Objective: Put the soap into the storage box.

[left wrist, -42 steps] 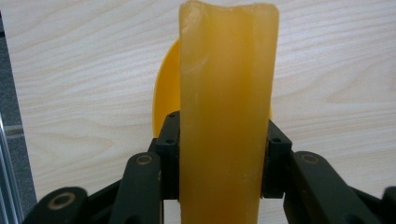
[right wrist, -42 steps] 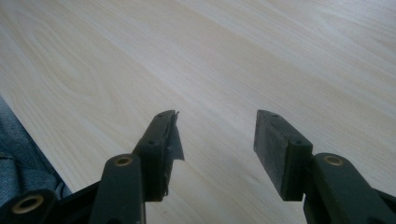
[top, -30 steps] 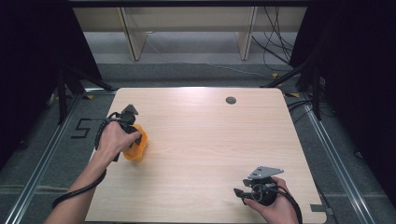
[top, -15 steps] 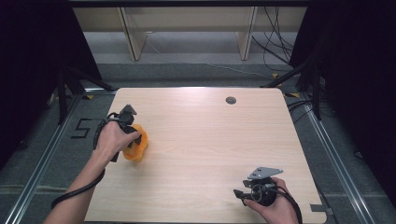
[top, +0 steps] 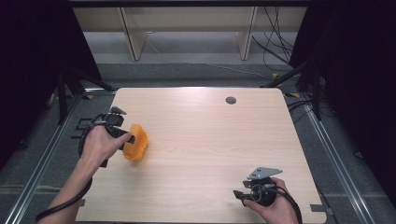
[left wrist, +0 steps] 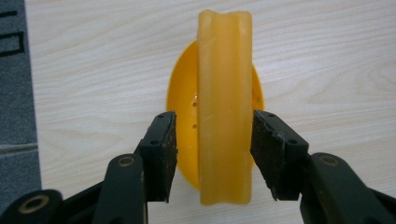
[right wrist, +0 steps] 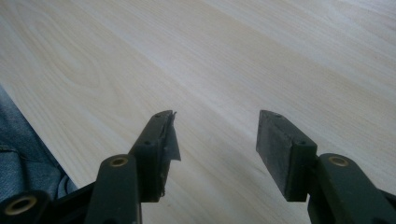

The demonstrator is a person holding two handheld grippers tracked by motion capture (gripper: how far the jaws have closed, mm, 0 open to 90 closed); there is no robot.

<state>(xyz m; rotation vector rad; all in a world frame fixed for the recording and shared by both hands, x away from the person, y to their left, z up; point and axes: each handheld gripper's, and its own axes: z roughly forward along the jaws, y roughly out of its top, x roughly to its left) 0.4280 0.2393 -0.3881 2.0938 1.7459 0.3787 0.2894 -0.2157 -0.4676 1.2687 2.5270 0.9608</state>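
Note:
An orange plastic piece [top: 137, 144] rests on the wooden table [top: 210, 140] near its left edge. In the left gripper view it is a round dished body with small holes [left wrist: 184, 121] and a thick upright band [left wrist: 225, 93]. My left gripper [top: 130, 138] [left wrist: 214, 116] reaches over it from the left. Its jaws have just been opening; the band stands between the pads with a gap on the left side. My right gripper [top: 238, 195] [right wrist: 215, 116] rests open near the table's front right corner, with nothing between its pads.
A small dark round grommet [top: 230, 100] sits at the far middle of the table. Grey floor with black tape marks [left wrist: 14, 70] borders the table's left edge. Blue fabric [right wrist: 23, 172] lies beyond the near edge. Shelf legs and cables stand behind the table.
The left hand has drawn back toward the left edge while its jaws spread off the orange piece, which stays in place. The right hand has not moved.

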